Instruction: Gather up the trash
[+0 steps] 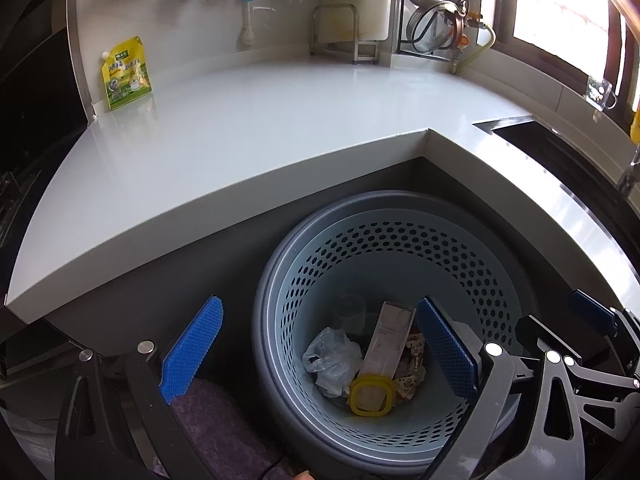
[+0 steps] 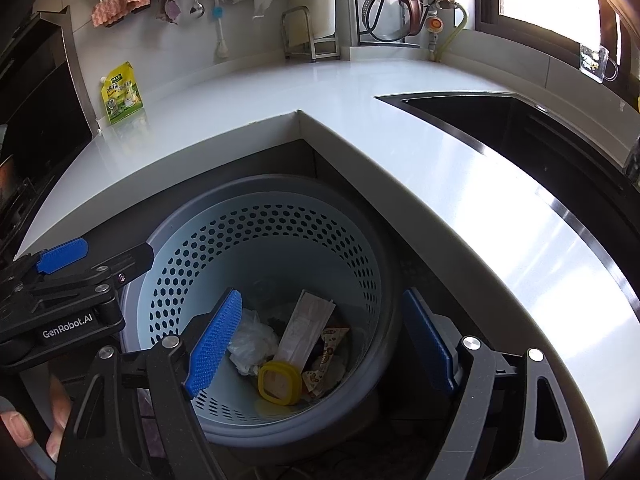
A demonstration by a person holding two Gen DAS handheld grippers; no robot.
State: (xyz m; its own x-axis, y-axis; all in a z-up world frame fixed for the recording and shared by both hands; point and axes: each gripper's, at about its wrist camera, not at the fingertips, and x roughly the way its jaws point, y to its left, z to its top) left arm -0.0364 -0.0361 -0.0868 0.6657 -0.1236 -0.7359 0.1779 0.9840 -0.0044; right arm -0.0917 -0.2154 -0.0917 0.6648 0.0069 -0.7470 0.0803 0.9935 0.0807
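The yellow-green pouch (image 1: 127,74) is leaning against the wall on the white worktop (image 1: 256,120), up and to the left of the perforated bin (image 1: 400,248). The left gripper (image 1: 318,354) is hovering over the bin's left rim with its blue fingers (image 1: 192,346) spread wide and holding nothing. Inside the bin, a crumpled clear bag (image 1: 332,360) is lying leftmost, a pale carton (image 1: 386,342) is leaning beside it, a yellow-rimmed lid (image 1: 370,396) is resting below that, and a printed snack wrapper (image 1: 412,364) is lying to the right. The right gripper (image 2: 320,354) is hanging above the bin, fingers (image 2: 214,346) likewise wide and empty. The dark sink (image 2: 520,128) is sitting in the worktop, right of the bin.
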